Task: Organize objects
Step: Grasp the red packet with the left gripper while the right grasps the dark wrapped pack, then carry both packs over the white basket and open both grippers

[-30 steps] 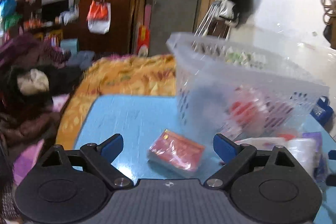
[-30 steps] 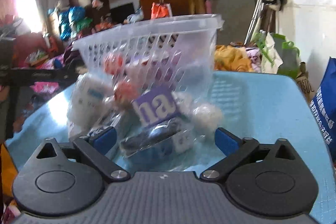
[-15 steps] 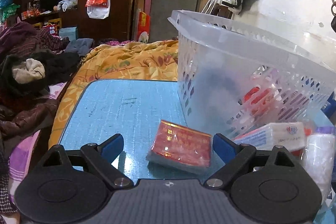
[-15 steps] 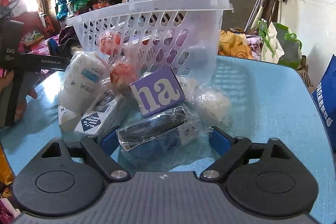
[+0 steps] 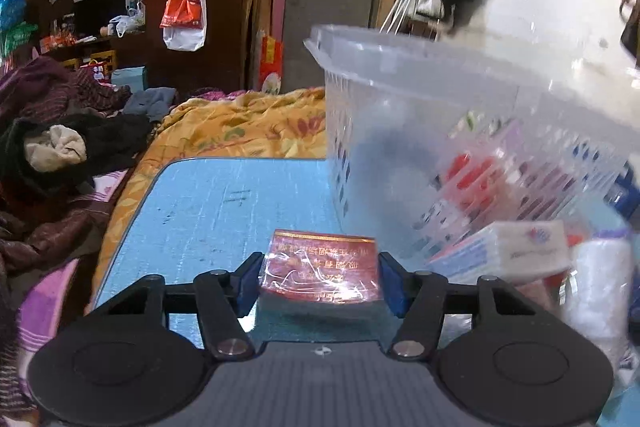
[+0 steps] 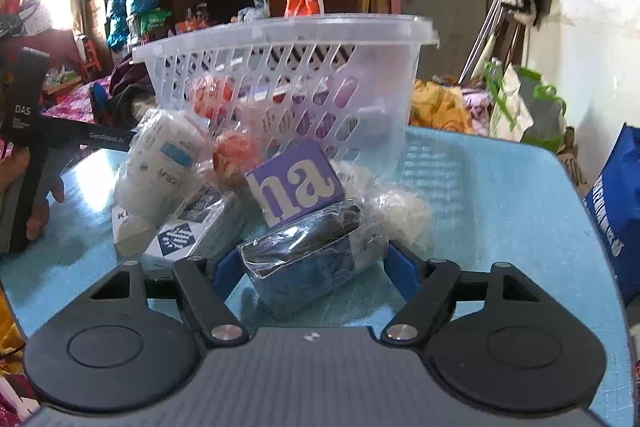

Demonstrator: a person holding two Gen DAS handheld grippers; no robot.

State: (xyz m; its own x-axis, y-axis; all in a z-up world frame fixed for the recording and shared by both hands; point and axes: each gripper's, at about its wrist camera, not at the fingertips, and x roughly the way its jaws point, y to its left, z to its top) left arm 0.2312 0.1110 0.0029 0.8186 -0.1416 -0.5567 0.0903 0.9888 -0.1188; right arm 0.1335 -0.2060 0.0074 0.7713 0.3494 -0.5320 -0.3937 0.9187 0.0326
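left claw (image 5: pixel 318 281) has just been closing and now clamps both blue pads on the red packet (image 5: pixel 320 269), which lies on the blue worktop (image 5: pixel 224 203) just in front of the basket (image 5: pixel 420 99). right claw (image 6: pixel 308 265) has also just been closing, jaws about half apart; the dark wrapped bundle (image 6: pixel 308 255) sits between them, its left end against a pad, while the right pad seems a shade clear of it. that bundle lies at the near edge of the pile spilled in front of the basket, just below the purple box (image 6: pixel 294 183). the risks: slick film could let the packet slide out on the lift, and a one-sided squeeze could skew the bundle, dragging the box or the white roll (image 6: pixel 168 163) across the worktop.
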